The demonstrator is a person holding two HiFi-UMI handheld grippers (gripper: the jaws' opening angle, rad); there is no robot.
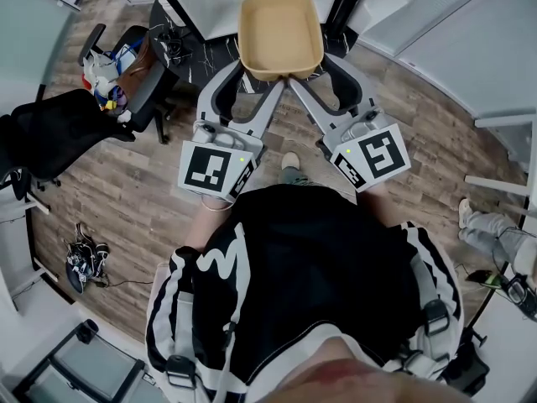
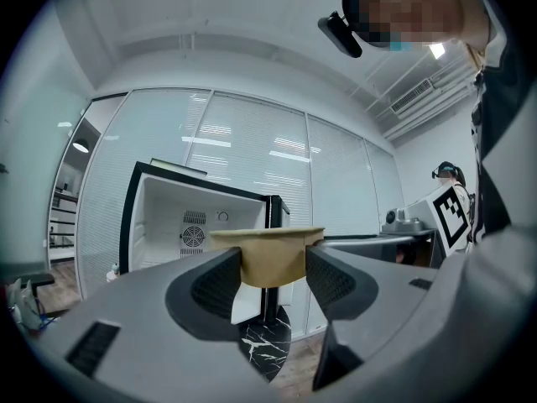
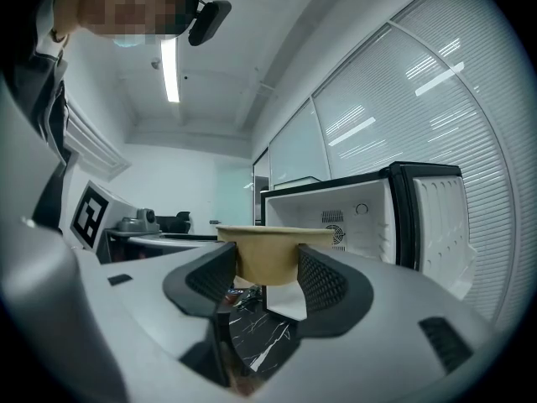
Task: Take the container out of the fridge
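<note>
A tan rectangular container (image 1: 280, 34) hangs in the air in front of me, empty inside. My left gripper (image 1: 262, 81) is shut on its near left corner, and my right gripper (image 1: 300, 81) is shut on its near right corner. In the left gripper view the container (image 2: 268, 259) sits pinched between the jaws, with the open fridge (image 2: 193, 225) behind it, its white inside bare. In the right gripper view the container (image 3: 268, 259) is likewise clamped, and the open fridge (image 3: 352, 225) stands behind it with its door (image 3: 445, 225) swung out to the right.
A black office chair (image 1: 50, 133) and a second chair piled with colourful things (image 1: 117, 65) stand at the left on the wood floor. A black marble-patterned slab (image 1: 189, 44) lies below the fridge. Another person's legs (image 1: 491, 229) show at the right. Glass partition walls surround the room.
</note>
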